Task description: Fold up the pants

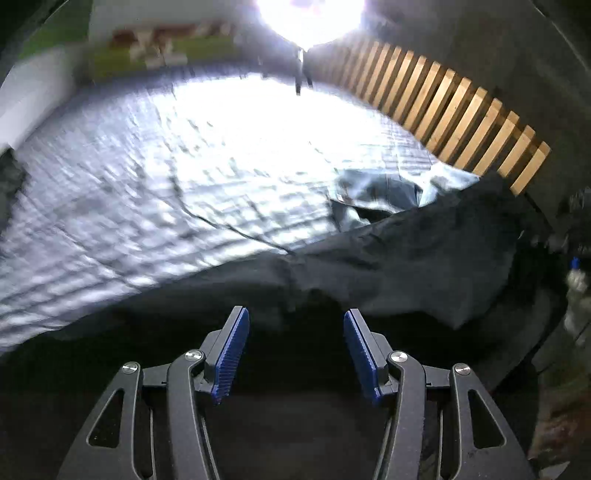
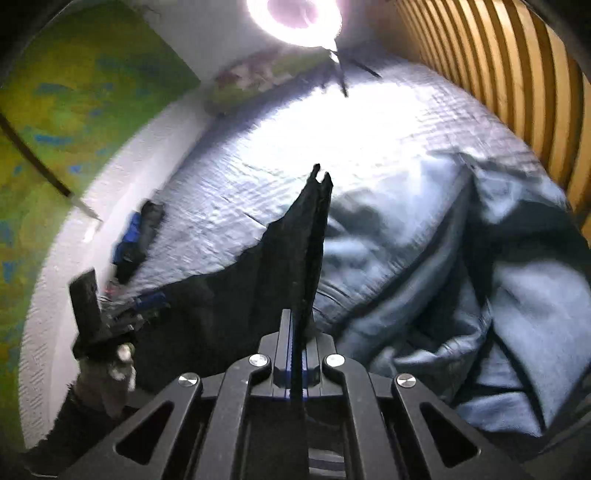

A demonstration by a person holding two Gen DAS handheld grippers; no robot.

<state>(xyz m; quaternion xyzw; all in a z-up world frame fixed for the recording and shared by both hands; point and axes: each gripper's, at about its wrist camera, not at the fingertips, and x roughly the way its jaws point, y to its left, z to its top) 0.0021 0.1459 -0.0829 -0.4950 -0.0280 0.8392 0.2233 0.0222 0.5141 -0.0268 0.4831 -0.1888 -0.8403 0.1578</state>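
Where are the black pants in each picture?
Left wrist view: the black pants lie across the lower middle and right, just beyond the open left gripper.
Right wrist view: the pants rise up the centre, pinched in the shut right gripper, and spread to the lower left.
Shared landmark: the wooden slats at the upper right, beside the bright lamp.
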